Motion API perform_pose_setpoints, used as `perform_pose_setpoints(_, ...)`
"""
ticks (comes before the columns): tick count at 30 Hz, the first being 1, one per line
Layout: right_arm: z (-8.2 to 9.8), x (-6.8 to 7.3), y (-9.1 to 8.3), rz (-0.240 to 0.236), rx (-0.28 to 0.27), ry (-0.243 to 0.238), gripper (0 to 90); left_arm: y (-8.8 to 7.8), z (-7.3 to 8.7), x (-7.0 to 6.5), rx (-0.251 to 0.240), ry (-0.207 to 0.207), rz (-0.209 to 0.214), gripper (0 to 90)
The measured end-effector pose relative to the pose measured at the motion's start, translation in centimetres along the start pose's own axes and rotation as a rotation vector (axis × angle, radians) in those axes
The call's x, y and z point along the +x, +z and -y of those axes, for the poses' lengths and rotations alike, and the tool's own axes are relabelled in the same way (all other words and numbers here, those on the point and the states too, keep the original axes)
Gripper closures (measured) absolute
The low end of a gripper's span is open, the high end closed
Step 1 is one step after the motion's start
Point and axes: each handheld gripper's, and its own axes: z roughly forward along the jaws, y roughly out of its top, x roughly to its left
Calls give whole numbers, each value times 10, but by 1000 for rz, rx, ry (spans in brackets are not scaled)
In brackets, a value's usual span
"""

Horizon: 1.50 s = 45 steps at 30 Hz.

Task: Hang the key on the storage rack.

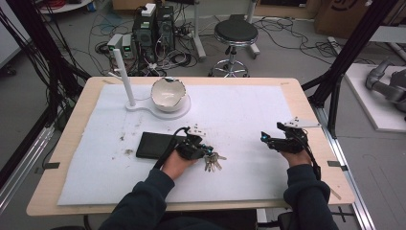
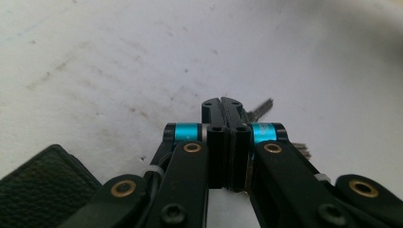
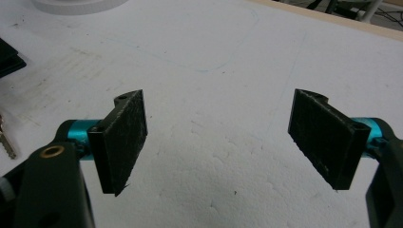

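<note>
White sheet [image 1: 249,110] covers the table, black wallet [image 1: 154,145] left of center, right gripper [image 1: 268,139] jaws wide apart and empty, left gripper [image 1: 207,149] pinched tight on the key bunch [image 1: 213,161] lying just right of the wallet.

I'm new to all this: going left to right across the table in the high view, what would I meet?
White post → dark wallet → left gripper → bunch of keys → right gripper.
</note>
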Motion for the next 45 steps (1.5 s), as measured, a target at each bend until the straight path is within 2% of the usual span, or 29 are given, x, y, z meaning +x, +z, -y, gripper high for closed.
perform_pose_setpoints(2, 0, 0, 0, 1, 0, 0, 208, -2, -1, 1, -15, -5, 4, 888)
perform_pose_setpoints(4, 0, 0, 1, 0, 0, -5, 208, -9, -2, 2, -70, -21, 19, 888)
perform_pose_setpoints(11, 0, -1, 1, 0, 2, -4, 207, -20, -3, 0, -145, 0, 25, 885)
perform_pose_setpoints(13, 0, 0, 1, -1, 3, -1, 208, -24, -4, -1, -175, 0, 18, 885)
perform_pose_setpoints(21, 0, 0, 1, 0, 6, -1, 207, -42, -8, 4, -234, 17, -21, 885)
perform_pose_setpoints(25, 0, 1, 1, -4, 9, -2, 208, -63, -12, 14, -279, 10, -59, 885)
perform_pose_setpoints(27, 0, 1, 1, -4, 8, -4, 208, -68, -12, 17, -290, 5, -68, 885)
perform_pose_setpoints(28, 0, 1, 1, -5, 8, -4, 208, -80, -12, 24, -310, -10, -85, 885)
perform_pose_setpoints(33, 0, 0, 2, -4, 7, -1, 208, -111, -12, 45, -359, -42, -140, 886)
perform_pose_setpoints(35, 0, 1, 2, -4, 7, -2, 208, -117, -12, 49, -367, -51, -151, 886)
perform_pose_setpoints(37, 0, 1, 2, -3, 10, -2, 208, -129, -12, 57, -383, -58, -183, 886)
perform_pose_setpoints(38, 0, 2, 3, -6, 10, -6, 208, -142, -13, 65, -400, -69, -215, 885)
perform_pose_setpoints(39, 0, 2, 3, -4, 11, -8, 208, -142, -13, 65, -400, -69, -215, 885)
perform_pose_setpoints(42, 0, 2, 3, -6, 10, -6, 208, -161, -14, 76, -421, -88, -258, 885)
perform_pose_setpoints(43, 0, 2, 3, -7, 10, -9, 208, -173, -14, 83, -435, -96, -286, 885)
perform_pose_setpoints(45, 0, 2, 3, -7, 11, -10, 208, -180, -15, 87, -442, -97, -301, 885)
